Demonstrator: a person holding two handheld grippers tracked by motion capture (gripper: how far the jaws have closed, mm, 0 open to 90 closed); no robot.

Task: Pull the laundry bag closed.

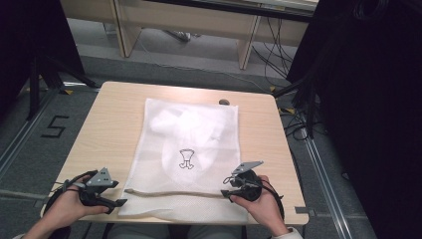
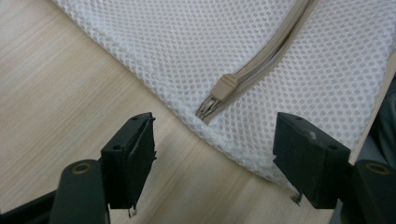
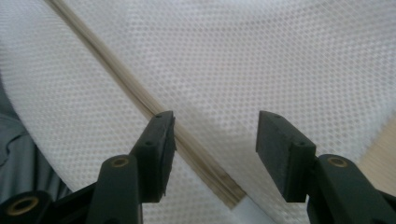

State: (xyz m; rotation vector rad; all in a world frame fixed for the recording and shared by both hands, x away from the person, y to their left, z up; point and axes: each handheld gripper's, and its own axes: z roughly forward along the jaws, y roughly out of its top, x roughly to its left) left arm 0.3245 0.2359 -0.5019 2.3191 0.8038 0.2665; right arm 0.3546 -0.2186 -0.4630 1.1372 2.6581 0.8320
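White mesh laundry bag [image 1: 186, 149] lies flat in the middle of the light wooden worktop [image 1: 104, 129], its near hem at the edge closest to me, a pale garment with a small dark print showing through the netting. Beige zip [image 2: 266, 53] runs across the near end; its beige plastic slider [image 2: 224, 86] sits at the bag's left corner, near the seam. From the closed teeth ahead of the slider I judge the zip shut along its length, so the work on it has not started: nothing gripped, nothing pulled.

My left tool [image 1: 112, 195] rests low on the worktop just off the bag's left corner, jaws apart and empty, pointed at the slider, which lies just beyond and between them, untouched. My left hand [image 1: 67, 206] grips it from behind.

My right tool [image 1: 239, 181] hovers over the bag's near right part, jaws wide apart, empty, straddling the zip line from above. My right hand [image 1: 261, 206] holds it from below, wrist at the worktop's near edge.
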